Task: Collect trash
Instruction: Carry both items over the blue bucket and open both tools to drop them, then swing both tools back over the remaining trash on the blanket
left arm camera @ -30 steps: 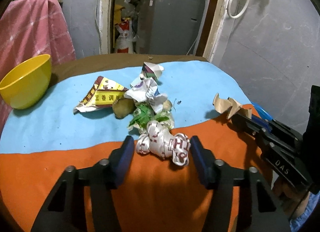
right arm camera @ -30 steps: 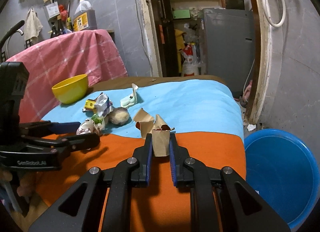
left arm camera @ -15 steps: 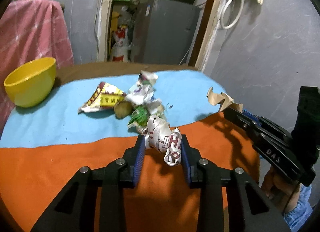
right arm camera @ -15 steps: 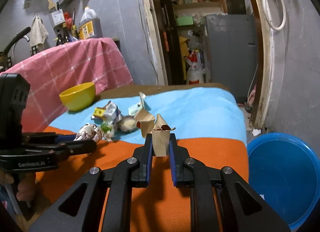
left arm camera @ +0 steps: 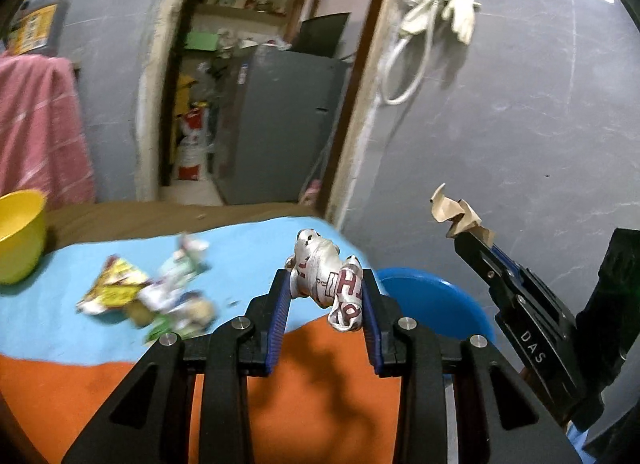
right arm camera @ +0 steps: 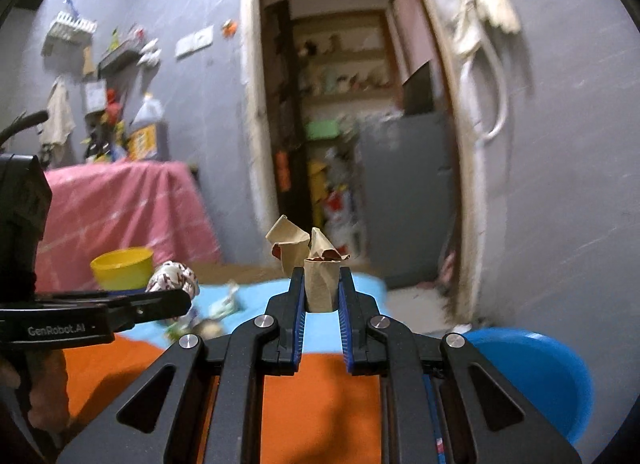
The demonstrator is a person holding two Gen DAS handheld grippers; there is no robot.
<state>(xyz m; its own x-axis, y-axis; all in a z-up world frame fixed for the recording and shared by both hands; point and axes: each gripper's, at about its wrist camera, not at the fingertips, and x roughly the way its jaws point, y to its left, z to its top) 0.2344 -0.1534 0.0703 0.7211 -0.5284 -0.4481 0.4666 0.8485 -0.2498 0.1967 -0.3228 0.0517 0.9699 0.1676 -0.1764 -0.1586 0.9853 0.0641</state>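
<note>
At far left a single yellow bowl (left arm camera: 16,240) sits on the table's blue cloth (left arm camera: 248,252). Next comes a loose pile of trash (left arm camera: 156,296), blurred; it looks like roughly four or five wrappers and scraps, though an exact count cannot be made. In the centre, the left gripper (left arm camera: 326,296) is clamped on one crumpled silver wrapper (left arm camera: 328,276) with red lettering, held in the air above the table edge. It looks light and springy, likely to slip, so a squeeze across its thick middle suits it. Behind it, on the floor, stands one blue basin (left arm camera: 436,300). At right, the right gripper (right arm camera: 322,292) pinches one crumpled brown paper (right arm camera: 312,260) by its folded base, also lifted. The paper seems stiff but weightless and easily crushed.
</note>
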